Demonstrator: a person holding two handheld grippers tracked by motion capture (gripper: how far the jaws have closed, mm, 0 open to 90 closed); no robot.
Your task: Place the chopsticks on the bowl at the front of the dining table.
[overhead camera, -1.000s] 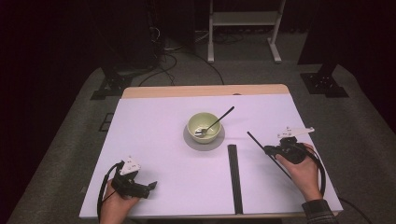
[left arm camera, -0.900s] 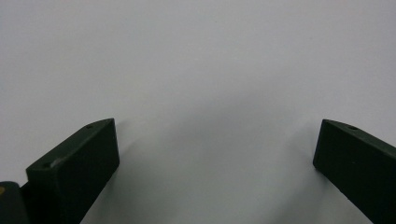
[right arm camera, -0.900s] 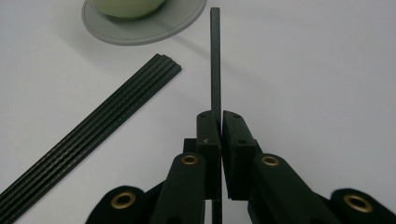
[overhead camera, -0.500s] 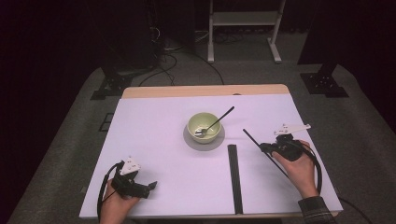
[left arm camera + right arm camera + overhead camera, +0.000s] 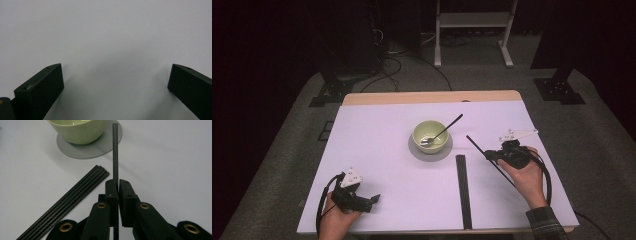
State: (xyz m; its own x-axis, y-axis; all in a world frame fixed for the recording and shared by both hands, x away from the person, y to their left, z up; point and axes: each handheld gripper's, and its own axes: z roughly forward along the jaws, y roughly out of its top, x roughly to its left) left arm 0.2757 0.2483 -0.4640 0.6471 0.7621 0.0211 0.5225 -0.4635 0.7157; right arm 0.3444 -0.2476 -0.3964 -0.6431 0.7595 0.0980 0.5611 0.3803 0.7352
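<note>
Clamped tight, my right gripper's jaws pinch one thin black rod near its mid-length; rod sticks out fwd toward the bowl and back past the hand; left gripper jaws stand wide apart w/ nothing between, over bare white table cover at the near-left. Just beside the held rod, on the cover, lies the bundle of black rods, side by side, running near-to-far at centre-right. Farther on, green bowl sits on a grey round mat, fork leaning inside, handle out over the rim to the far-right. Rod tip in the right gripper view points at the mat edge, just beside the bowl.

Risks, as I judge: grip is on a slim smooth stick, so it could pivot or slide in the pads if I swing quick; long fwd end could knock the bowl or fork handle; back end could snag my sleeve or the cable.
</note>
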